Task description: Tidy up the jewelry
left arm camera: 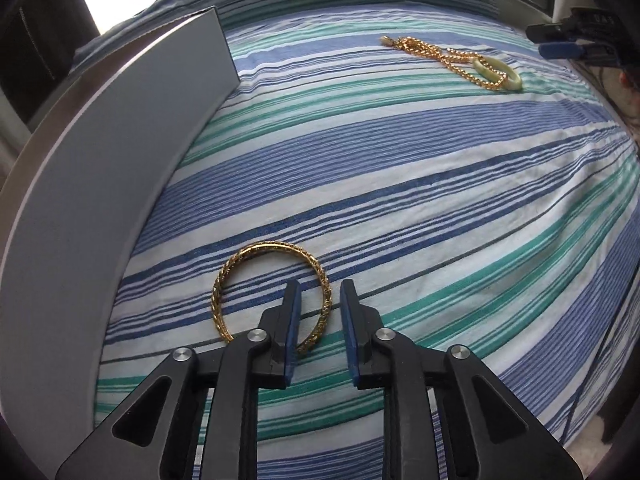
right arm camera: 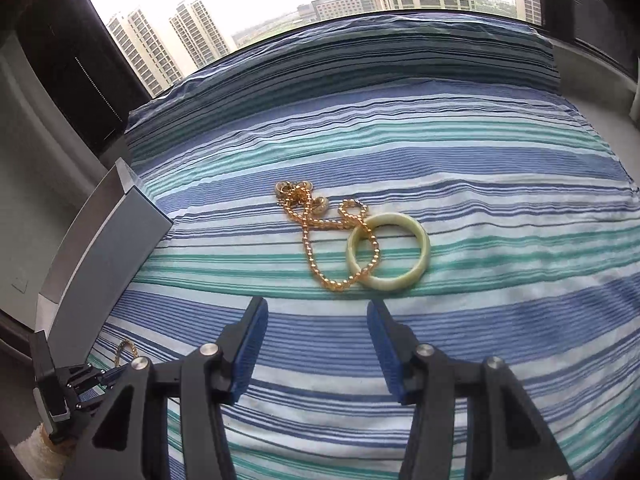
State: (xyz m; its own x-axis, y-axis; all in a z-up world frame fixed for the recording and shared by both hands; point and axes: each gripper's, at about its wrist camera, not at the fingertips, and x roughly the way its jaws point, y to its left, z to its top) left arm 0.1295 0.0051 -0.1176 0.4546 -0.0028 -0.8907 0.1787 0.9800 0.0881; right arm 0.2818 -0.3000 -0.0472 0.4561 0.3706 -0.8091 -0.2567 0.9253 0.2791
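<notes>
- Left wrist view: left gripper (left arm camera: 320,312) is held with jaws apart at lower centre, straddling the right side of the gold bangle (left arm camera: 272,294), which lies flat on the striped sheet (left arm camera: 440,200). The thin rim could be pressed into the soft cloth and slip out on closing. A grey box (left arm camera: 120,160) stands at left.
- Right wrist view: right gripper (right arm camera: 318,332) is held wide apart, short of the jade bangle (right arm camera: 389,250) at centre. The gold chain (right arm camera: 320,236) is threaded through it, so lifting either could drag the other.
</notes>
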